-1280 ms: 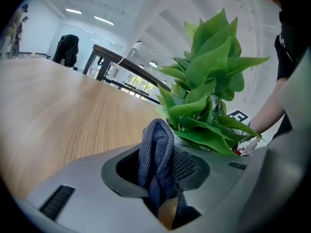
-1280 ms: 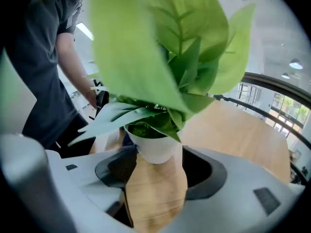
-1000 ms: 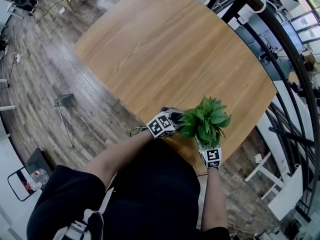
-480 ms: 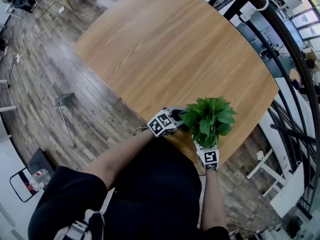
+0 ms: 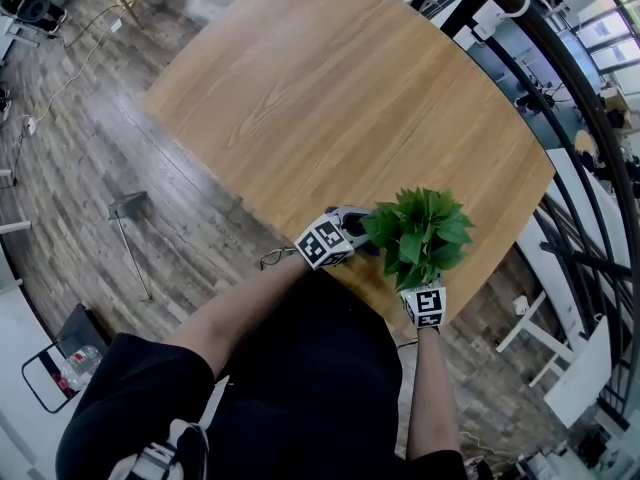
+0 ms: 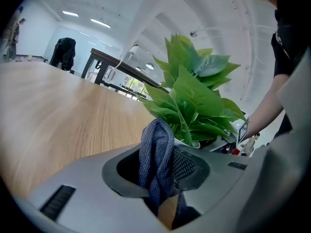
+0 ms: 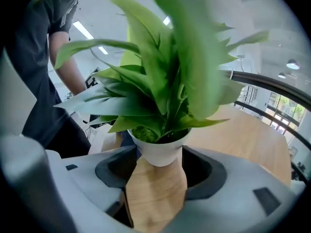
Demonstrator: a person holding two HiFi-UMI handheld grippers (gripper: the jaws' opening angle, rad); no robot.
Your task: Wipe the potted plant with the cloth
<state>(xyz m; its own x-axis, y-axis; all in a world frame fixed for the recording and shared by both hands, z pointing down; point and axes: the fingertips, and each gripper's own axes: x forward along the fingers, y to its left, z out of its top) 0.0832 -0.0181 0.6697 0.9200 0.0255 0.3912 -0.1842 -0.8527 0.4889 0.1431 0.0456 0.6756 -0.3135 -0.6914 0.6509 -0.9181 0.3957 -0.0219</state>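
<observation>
From the head view, the potted plant (image 5: 418, 233) sits at the near edge of the round wooden tabletop (image 5: 330, 98), towards its right side, leaves spread wide; the left gripper (image 5: 350, 233) comes in from the plant's left and its front end touches the foliage; the right gripper (image 5: 424, 303) comes in from the near side, its front end lost under the leaves; both of the person's forearms reach in from below; wooden floor (image 5: 90, 168) lies beyond the tabletop's left edge and a dark curved railing (image 5: 560, 78) runs past its right edge.

From the left gripper view, the left gripper (image 6: 163, 178) has its jaws closed on a grey-blue cloth (image 6: 155, 154); the cloth stands up in a bunched fold above the jaws, and its top is just beside the lowest leaves of the potted plant (image 6: 194, 101); whether cloth and leaf actually touch I cannot tell; bare tabletop (image 6: 58, 110) stretches off to the left.

From the right gripper view, the right gripper (image 7: 156, 165) has its jaws closed against the two sides of the white pot (image 7: 158, 152); the pot stands upright between them, green leaves (image 7: 160, 81) fanning above and filling most of the view, with the wood of the tabletop (image 7: 155, 198) showing beneath it.
</observation>
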